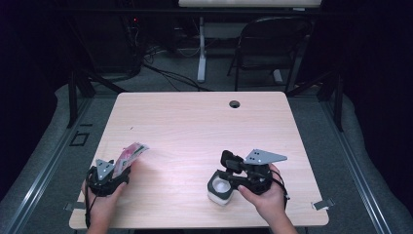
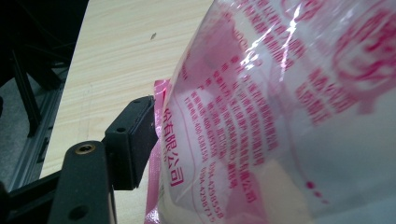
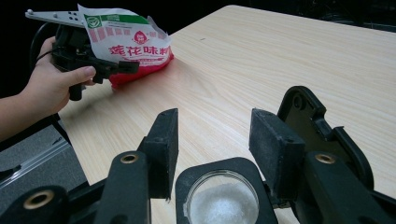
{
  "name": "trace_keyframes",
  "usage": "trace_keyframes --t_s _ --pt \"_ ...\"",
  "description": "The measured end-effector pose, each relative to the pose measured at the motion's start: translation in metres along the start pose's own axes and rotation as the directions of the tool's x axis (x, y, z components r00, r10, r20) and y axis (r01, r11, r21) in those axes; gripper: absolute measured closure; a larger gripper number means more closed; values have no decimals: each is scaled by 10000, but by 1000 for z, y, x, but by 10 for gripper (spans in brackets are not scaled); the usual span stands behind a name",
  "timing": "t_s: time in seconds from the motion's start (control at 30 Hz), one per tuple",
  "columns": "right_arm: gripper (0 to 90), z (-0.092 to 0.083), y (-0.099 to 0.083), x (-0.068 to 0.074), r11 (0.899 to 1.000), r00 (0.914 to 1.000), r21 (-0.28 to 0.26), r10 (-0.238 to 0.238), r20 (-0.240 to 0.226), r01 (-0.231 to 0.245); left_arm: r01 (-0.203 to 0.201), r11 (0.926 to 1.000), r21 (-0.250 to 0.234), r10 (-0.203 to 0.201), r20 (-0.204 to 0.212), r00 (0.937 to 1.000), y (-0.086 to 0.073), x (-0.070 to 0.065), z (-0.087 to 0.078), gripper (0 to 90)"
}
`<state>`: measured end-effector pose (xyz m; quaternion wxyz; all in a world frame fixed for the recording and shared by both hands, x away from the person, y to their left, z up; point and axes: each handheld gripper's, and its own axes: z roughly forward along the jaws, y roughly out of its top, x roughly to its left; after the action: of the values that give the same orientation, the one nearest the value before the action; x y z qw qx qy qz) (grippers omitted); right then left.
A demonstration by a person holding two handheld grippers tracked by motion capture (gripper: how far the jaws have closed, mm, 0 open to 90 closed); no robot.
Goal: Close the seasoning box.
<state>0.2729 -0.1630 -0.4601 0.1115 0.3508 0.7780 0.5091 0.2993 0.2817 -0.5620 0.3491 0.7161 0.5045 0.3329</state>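
A pink-and-white printed plastic bag (image 1: pixel 131 153) (image 3: pixel 130 46) stands at the table's near left, between the jaws of my left gripper (image 1: pixel 122 168) (image 3: pixel 105 65). In the left gripper view the bag (image 2: pixel 280 116) is very close, and one black pad (image 2: pixel 133 140) sits right beside its edge without squeezing it. At the near right is a white container (image 1: pixel 220 187) with a black lid. Its round opening shows white granules (image 3: pixel 219 200). My right gripper (image 1: pixel 225 168) (image 3: pixel 215 116) straddles it, and both pads meet the lid's sides.
The wooden table (image 1: pixel 195 122) has a round cable hole (image 1: pixel 234 104) at its far edge. A folding chair (image 1: pixel 272 44) and a white desk leg (image 1: pixel 201 48) stand behind it. A hand holds each gripper at the near edge.
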Motion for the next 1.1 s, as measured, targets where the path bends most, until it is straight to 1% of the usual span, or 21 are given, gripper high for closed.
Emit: trace_keyframes --t_s 0.13,0.23,0.3,0.4,0.43,0.5,0.53,0.6,0.7,0.8,0.83,0.93,0.97,1.03,1.1 --pt "521 -1 0 0 10000 10000 -6 7 18 -7 -50 9999 -106 52 191 9998 4 -5 -4 349" --pt "520 -2 1 -1 10000 10000 -14 -24 86 24 -272 9995 -141 277 377 9989 6 -12 -7 354" --pt "519 -5 2 -1 9999 9999 -113 -15 116 16 -301 9993 -213 311 467 9984 7 -16 -6 354" --pt "513 -10 4 -5 9996 9997 -269 33 255 -27 -493 9985 -232 508 700 9963 9 -24 -7 354" --pt "511 -12 4 -6 9995 9994 -316 60 330 -50 -574 9980 -261 592 749 9954 10 -26 -7 354" --pt "509 -16 4 -11 9993 9980 -373 16 635 8 -753 9969 -243 770 777 9940 12 -31 -7 354" --pt "509 -19 5 -13 9992 9968 -385 77 793 -46 -804 9964 -274 824 835 9931 12 -32 -7 354" --pt "508 -24 4 -19 9980 9947 -597 283 985 -225 -831 9961 -294 854 864 9926 13 -35 -8 354" --pt "505 -32 5 -25 9963 9914 -765 484 1212 -393 -822 9961 -313 847 902 9923 13 -37 -9 354" --pt "498 -35 3 -32 9954 9875 -753 696 1415 -593 -895 9957 -255 915 953 9912 14 -40 -8 354" --pt "496 -36 3 -34 9949 9869 -753 767 1417 -665 -923 9954 -251 943 986 9906 14 -42 -8 354" --pt "491 -33 0 -38 9952 9844 -594 863 1536 -779 -1013 9945 -253 1035 1112 9884 14 -45 -7 354" --pt "491 -32 -1 -39 9948 9835 -622 894 1574 -805 -1079 9939 -227 1098 1121 9876 14 -46 -7 354" --pt "490 -31 -2 -41 9953 9833 -516 896 1583 -824 -1073 9938 -286 1099 1146 9873 14 -48 -7 354" --pt "489 -30 -3 -42 9952 9828 -452 928 1594 -867 -1163 9928 -292 1188 1123 9865 15 -50 -8 354"
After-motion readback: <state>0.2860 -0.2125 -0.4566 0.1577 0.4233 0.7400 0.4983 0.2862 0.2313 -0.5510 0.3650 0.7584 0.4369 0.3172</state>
